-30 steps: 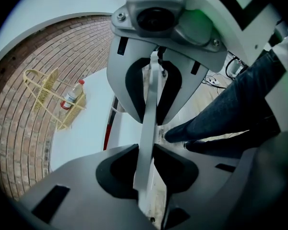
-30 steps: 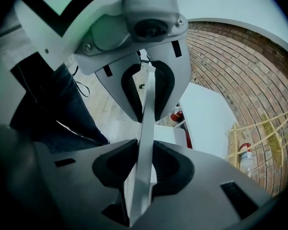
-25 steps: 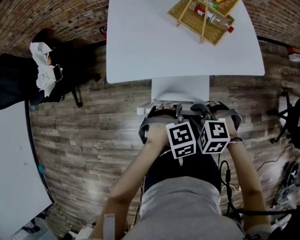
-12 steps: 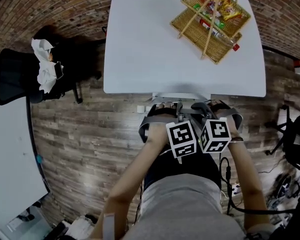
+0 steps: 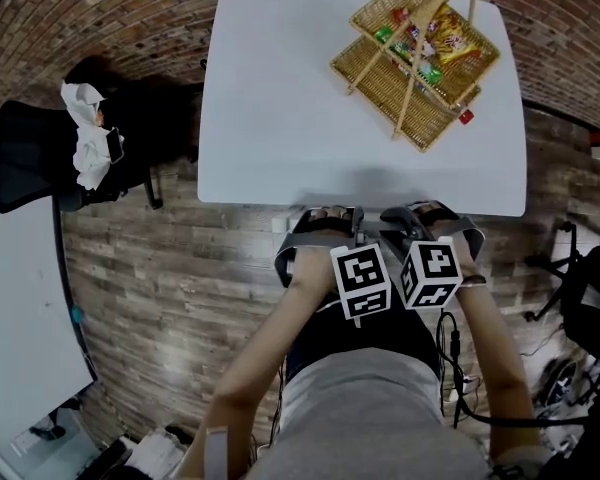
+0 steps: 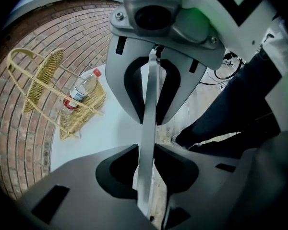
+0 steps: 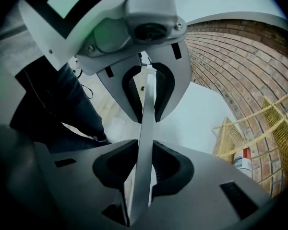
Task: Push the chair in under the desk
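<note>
The chair's thin grey backrest edge (image 6: 151,80) runs between the jaws of my left gripper (image 6: 148,135), which is shut on it. My right gripper (image 7: 145,133) is shut on the same backrest edge (image 7: 148,87). In the head view both grippers, left (image 5: 325,216) and right (image 5: 425,214), sit side by side right at the near edge of the white desk (image 5: 280,98). The chair's seat is hidden under the desk top. The person's legs stand directly behind the chair.
A two-tier wicker basket (image 5: 415,53) with a bottle (image 6: 84,87) and snacks stands on the desk's far right. A black office chair (image 5: 40,158) draped with white cloth (image 5: 85,133) stands left. Another white table (image 5: 15,338) is at lower left. Cables (image 5: 570,368) lie right.
Both grippers and the chair back have moved toward the desk. The chair's pale seat, visible in front of the desk a second ago, has gone out of sight under the desk top.
</note>
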`<state>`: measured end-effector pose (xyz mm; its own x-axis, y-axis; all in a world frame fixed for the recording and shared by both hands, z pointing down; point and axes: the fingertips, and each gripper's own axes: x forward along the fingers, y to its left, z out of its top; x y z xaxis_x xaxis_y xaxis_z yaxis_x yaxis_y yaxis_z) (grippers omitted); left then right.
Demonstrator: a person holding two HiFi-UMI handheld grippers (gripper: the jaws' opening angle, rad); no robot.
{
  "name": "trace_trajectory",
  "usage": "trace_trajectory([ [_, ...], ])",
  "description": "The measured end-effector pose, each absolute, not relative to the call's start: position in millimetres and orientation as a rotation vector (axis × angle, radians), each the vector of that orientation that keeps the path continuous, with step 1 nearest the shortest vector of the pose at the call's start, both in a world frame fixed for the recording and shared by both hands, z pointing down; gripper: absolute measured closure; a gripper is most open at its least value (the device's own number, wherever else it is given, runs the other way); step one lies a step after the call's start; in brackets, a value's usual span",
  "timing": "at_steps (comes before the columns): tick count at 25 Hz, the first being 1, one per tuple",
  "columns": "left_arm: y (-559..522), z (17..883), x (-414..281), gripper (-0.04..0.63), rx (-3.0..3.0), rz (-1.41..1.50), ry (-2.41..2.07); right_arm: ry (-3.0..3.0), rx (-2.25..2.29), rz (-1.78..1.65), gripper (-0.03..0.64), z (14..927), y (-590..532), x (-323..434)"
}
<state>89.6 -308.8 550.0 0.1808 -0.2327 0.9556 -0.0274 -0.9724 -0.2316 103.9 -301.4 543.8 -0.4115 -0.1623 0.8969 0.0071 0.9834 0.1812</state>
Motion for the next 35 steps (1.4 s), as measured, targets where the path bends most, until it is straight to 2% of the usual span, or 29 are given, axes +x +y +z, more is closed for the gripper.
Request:
trace_trajectory([
  [10, -308.5, 549.7, 90.2, 0.486, -2.27, -1.827, 0.304, -1.995, 0.163, -0.204, 0.517, 543.4, -302.3, 105.3],
  [14, -310.2, 547.7, 86.7, 0.446, -2.361, -1.762, 0.416, -1.987, 0.201, -0.215, 0.509, 543.7, -300.7, 104.2],
  [15, -311.3, 546.8, 85.1, 0.442, -2.395, -1.749, 0.442, -1.994, 0.212, -0.207, 0.498, 543.0, -300.8, 101.9],
  [17, -313.2, 543.9, 82.3, 0.423, -2.444, -1.716, 0.476, -2.029, 0.234, -0.173, 0.417, 538.8, -300.7, 93.9],
  [31, -324.6, 478.7, 67.8, 0.411, -2.733, -1.354, 0.758, -2.239, 0.523, -0.101, 0.416, 472.8, -316.3, 75.5],
  [35, -341.7, 444.2, 65.8, 0.44, -2.838, -1.172, 0.878, -2.393, 0.736, 0.027, 0.437, 436.1, -332.0, 76.8],
])
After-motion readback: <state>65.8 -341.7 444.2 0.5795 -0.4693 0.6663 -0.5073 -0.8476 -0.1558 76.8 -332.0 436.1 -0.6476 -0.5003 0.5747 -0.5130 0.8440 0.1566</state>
